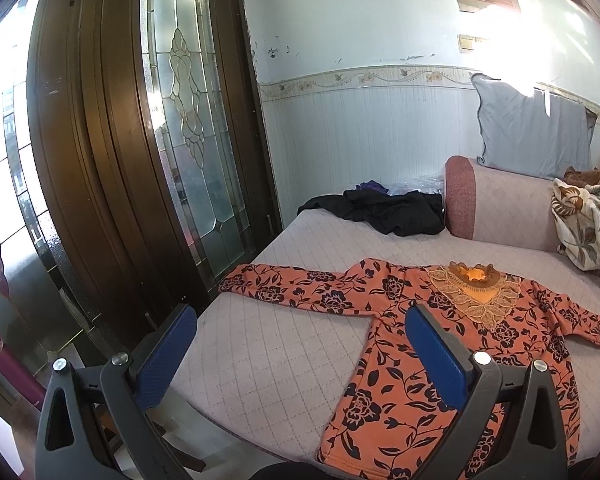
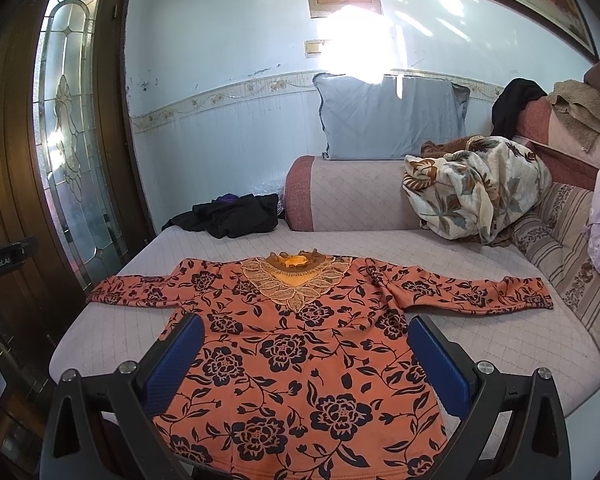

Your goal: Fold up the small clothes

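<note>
Both wrist cameras look forward and slightly down from near the bed's front edge. The left sits further left; both share the orange floral long-sleeved top (image 1: 440, 344) (image 2: 300, 360) ahead.

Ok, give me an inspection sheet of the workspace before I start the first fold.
Surface: quilted lilac sofa seat, bare around the garment.
Job's things: orange floral top lies flat, front up, both sleeves spread sideways, lace collar away from the cameras; not yet folded.
Clutter: black clothes heaped at the far left corner; floral blanket bunched on the backrest; blue cushion against the wall.
Grippers: left hand-held gripper open, over the top's left edge; right hand-held gripper open, over its lower body; neither holds cloth.
Cables: nothing seen.
Surroundings: wooden glass-panelled door at left, purple bottle beside it.
</note>
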The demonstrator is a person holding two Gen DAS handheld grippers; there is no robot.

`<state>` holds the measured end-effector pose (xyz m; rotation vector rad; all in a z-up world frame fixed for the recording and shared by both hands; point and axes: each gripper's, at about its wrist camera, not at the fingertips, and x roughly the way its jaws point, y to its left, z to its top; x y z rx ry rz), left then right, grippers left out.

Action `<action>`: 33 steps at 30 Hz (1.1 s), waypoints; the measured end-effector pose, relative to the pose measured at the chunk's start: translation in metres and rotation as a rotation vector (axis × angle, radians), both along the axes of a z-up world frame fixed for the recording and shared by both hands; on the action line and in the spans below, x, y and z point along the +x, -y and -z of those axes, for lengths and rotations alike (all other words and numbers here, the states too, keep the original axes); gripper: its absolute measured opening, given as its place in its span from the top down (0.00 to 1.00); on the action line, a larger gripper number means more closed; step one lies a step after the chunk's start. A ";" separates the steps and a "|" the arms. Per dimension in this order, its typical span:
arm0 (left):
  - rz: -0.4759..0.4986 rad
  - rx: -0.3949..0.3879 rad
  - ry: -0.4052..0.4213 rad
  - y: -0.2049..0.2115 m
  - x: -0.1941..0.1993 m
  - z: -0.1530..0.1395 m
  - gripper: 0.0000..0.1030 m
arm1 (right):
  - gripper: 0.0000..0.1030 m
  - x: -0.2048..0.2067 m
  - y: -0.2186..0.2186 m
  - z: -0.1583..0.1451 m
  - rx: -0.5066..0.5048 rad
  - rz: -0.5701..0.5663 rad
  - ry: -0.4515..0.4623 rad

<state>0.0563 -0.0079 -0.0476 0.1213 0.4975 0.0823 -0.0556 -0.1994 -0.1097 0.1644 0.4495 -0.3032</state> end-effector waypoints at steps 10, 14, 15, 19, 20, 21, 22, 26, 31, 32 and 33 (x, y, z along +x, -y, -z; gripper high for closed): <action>0.013 0.019 -0.021 0.012 0.015 0.010 0.00 | 0.00 0.013 0.005 0.009 0.010 -0.001 -0.017; 0.023 0.031 -0.039 0.023 0.027 0.018 0.00 | 0.00 0.026 0.012 0.015 0.017 0.004 -0.034; 0.025 0.034 -0.044 0.026 0.031 0.020 0.00 | 0.00 0.030 0.015 0.017 0.019 0.006 -0.038; 0.037 0.049 -0.060 0.042 0.047 0.030 0.00 | 0.00 0.048 0.026 0.026 0.033 0.017 -0.050; 0.040 0.052 -0.065 0.047 0.051 0.033 0.00 | 0.00 0.054 0.030 0.028 0.037 0.020 -0.052; 0.044 0.057 -0.072 0.052 0.057 0.037 0.00 | 0.00 0.059 0.034 0.031 0.041 0.025 -0.056; 0.046 0.061 -0.078 0.056 0.062 0.040 0.00 | 0.00 0.065 0.038 0.033 0.046 0.030 -0.059; 0.058 0.084 -0.107 0.080 0.086 0.063 0.00 | 0.00 0.089 0.066 0.047 0.082 0.061 -0.078; 0.115 0.081 -0.249 0.126 0.138 0.122 0.00 | 0.00 0.115 0.128 0.072 0.143 0.149 -0.102; 0.133 0.077 -0.306 0.138 0.151 0.140 0.00 | 0.00 0.117 0.147 0.079 0.165 0.177 -0.105; 0.154 0.071 -0.372 0.149 0.164 0.160 0.00 | 0.00 0.118 0.170 0.087 0.197 0.216 -0.114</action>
